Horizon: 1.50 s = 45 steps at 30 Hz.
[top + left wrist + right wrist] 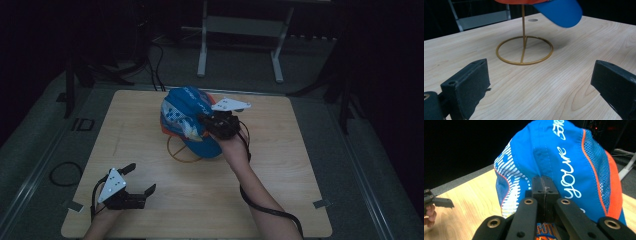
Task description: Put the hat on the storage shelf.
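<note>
The right tool [212,121] has its jaws pressed together on a fold of the blue cap [187,120], which hangs over the gold wire stand [184,150] near the middle of the table [280,180]. It seems the cap is being set on the stand. To do this well, I think the crown should come straight down over the thin post, with the brim kept level, and the grip should release only when the cap sits steady. The left tool [140,181] rests near the front of the stand, well apart from it, jaws wide apart and empty. Nothing stands between.
</note>
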Tool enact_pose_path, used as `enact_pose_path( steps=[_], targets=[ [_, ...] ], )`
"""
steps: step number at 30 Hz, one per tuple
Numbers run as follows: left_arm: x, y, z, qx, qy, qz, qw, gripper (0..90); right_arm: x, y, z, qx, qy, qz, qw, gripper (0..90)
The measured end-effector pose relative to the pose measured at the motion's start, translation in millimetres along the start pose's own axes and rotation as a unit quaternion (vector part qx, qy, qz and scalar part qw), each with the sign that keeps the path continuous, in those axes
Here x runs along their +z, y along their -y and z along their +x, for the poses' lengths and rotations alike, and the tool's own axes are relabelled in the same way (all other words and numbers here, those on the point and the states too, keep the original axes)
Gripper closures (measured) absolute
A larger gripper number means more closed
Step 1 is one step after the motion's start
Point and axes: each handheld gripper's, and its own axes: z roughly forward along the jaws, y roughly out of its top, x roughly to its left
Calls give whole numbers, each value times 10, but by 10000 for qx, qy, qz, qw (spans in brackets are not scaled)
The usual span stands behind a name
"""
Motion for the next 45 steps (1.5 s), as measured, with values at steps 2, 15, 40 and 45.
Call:
enact_pose_path(
  steps=[2,15,40,45],
  targets=[
    [3,3,-1,-21,4,-3,10000,24,-2,53,-3,36,-51,6,10000,900],
    [19,9,-16,13,25,-12,10000,24,-51,266,-9,164,-174,-96,9997,814],
    [51,16,-42,29,40,24,10000,24,-344,486,112,-413,-766,-164,9961,140],
    [57,26,-50,45,13,12,10000,24,-312,641,119,-431,-843,-40,9955,138]
  ],
)
